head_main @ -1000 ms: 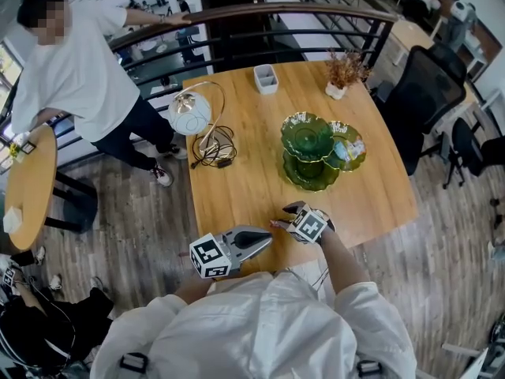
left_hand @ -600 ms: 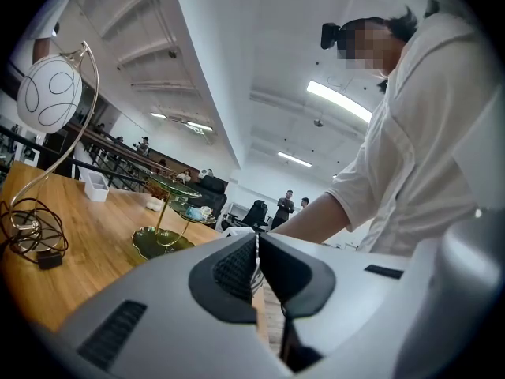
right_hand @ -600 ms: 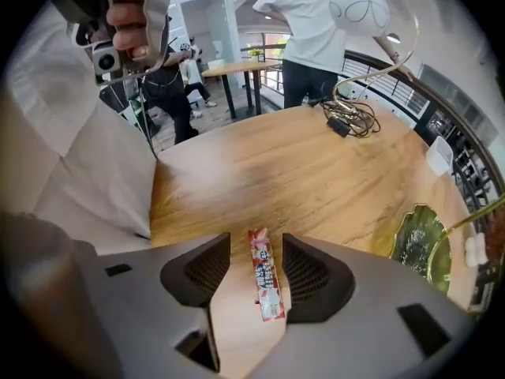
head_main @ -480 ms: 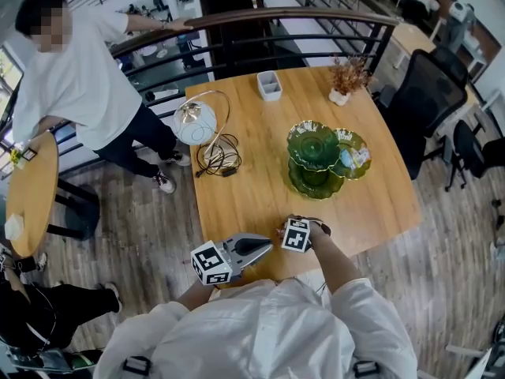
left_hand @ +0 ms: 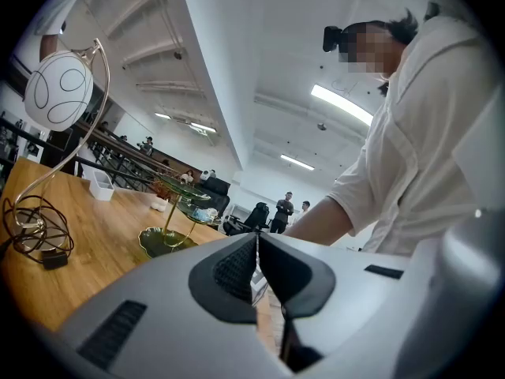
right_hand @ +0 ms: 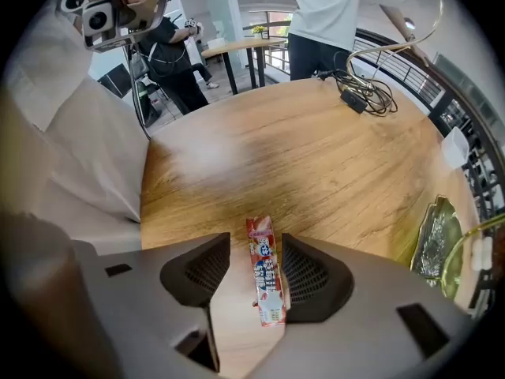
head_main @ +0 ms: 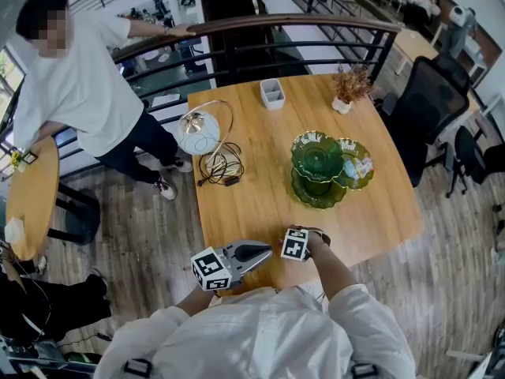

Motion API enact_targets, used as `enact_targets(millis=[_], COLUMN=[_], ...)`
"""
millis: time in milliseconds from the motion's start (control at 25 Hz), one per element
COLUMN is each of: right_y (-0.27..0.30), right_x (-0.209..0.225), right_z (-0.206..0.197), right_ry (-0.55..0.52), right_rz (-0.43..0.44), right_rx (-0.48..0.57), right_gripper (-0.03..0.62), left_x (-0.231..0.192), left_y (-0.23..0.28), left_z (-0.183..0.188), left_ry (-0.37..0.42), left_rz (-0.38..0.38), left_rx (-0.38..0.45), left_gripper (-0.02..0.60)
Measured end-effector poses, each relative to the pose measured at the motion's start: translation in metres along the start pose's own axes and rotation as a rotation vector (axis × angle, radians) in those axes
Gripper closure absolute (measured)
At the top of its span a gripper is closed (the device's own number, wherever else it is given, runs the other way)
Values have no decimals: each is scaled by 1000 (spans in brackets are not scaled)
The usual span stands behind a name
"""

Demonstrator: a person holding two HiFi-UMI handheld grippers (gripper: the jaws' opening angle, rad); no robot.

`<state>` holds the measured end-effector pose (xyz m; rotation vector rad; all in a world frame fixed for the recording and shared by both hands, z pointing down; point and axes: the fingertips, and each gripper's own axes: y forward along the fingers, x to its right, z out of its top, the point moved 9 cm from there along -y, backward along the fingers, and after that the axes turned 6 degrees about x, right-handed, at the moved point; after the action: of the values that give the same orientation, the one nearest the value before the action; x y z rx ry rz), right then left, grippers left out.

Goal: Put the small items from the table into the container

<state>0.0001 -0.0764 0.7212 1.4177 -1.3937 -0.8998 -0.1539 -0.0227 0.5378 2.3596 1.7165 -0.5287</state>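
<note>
A red and white candy stick [right_hand: 265,279] lies flat on the wooden table [head_main: 252,196] near its front edge. My right gripper [right_hand: 256,247] points steeply down over it, open, with the stick between the two pads and close to the right-hand one. In the head view only the marker cube and hand of the right gripper [head_main: 304,242] show. My left gripper [head_main: 264,251] is held level beside it, shut, with nothing in it. A green tiered glass dish [head_main: 317,158] with a small side plate [head_main: 357,164] stands further back on the right.
A globe lamp [head_main: 197,131] and its coiled cable [head_main: 221,168] sit at the table's left. A white bin [head_main: 272,93] and a dried-plant pot [head_main: 345,101] stand at the far edge. A person [head_main: 71,85] stands by the railing; an office chair [head_main: 426,101] is on the right.
My right gripper has sunk toward the table's front edge and tipped further down. The left gripper has hardly moved.
</note>
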Motion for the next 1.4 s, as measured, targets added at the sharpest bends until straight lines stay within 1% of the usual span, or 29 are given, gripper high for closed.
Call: enact_targets(millis=[480, 800, 880, 960, 1080, 1200, 1320, 1400], right_y=[14, 15, 15, 14, 14, 14, 10, 5], right_x=[4, 5, 7, 8, 8, 8, 7, 8], right_z=[-10, -9, -9, -9, -9, -10, -13, -15], right_ry=[2, -33, -33, -39, -48, -35, -10, 27], right_rz=[6, 6, -6, -23, -37, -51, -66, -79], right_rx=[-62, -76, -77, -77, -76, -67, -44, -7], right_gripper=[402, 407, 430, 477, 483, 487, 487, 487], left_x=[-10, -12, -13, -13, -14, -15, -15, -15], left_y=[-1, 0, 0, 1, 0, 0, 0, 0], left_z=[1, 0, 0, 0, 0, 0, 1, 0], left_ry=[-22, -23, -24, -24, -24, -24, -27, -24], left_rz=[13, 14, 15, 14, 14, 16, 14, 9], left_rx=[13, 13, 14, 14, 11, 12, 9, 7], left_gripper=[573, 574, 574, 572, 572, 572, 572, 573])
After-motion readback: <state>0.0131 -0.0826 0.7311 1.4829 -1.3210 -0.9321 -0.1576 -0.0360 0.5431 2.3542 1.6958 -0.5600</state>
